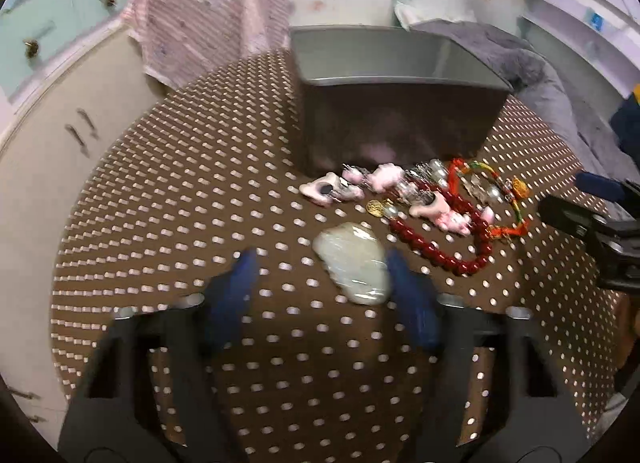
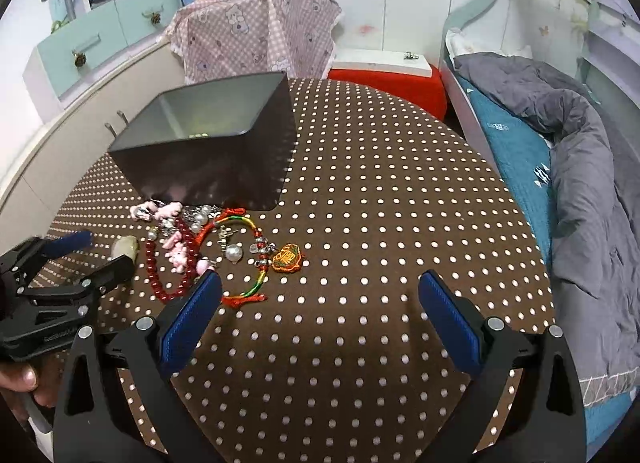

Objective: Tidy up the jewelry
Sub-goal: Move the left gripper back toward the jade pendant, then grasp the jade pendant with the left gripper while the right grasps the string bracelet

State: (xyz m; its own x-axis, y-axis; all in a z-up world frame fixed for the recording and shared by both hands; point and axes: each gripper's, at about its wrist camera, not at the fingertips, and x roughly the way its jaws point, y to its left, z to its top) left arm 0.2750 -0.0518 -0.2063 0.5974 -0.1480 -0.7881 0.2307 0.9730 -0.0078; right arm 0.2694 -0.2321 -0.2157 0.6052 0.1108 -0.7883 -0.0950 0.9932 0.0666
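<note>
A pile of jewelry lies in front of a grey metal box (image 1: 400,111) on the brown dotted tablecloth (image 1: 200,203). A pale jade stone (image 1: 354,263) lies nearest, between the fingers of my open left gripper (image 1: 320,263), close to the right finger. Behind it are pink charms (image 1: 384,177), a red bead bracelet (image 1: 444,251) and a red-green cord bracelet (image 1: 516,203). In the right wrist view my open, empty right gripper (image 2: 320,287) hovers over the cloth right of the red bead bracelet (image 2: 168,279), cord bracelet with orange charm (image 2: 286,259), pearl (image 2: 234,253) and box (image 2: 208,143).
The left gripper (image 2: 52,287) shows at the left edge of the right wrist view beside the jade stone (image 2: 126,247). A pink-covered chair (image 2: 256,39) stands behind the table, a cabinet (image 2: 76,119) at left, a bed with a grey quilt (image 2: 576,167) at right.
</note>
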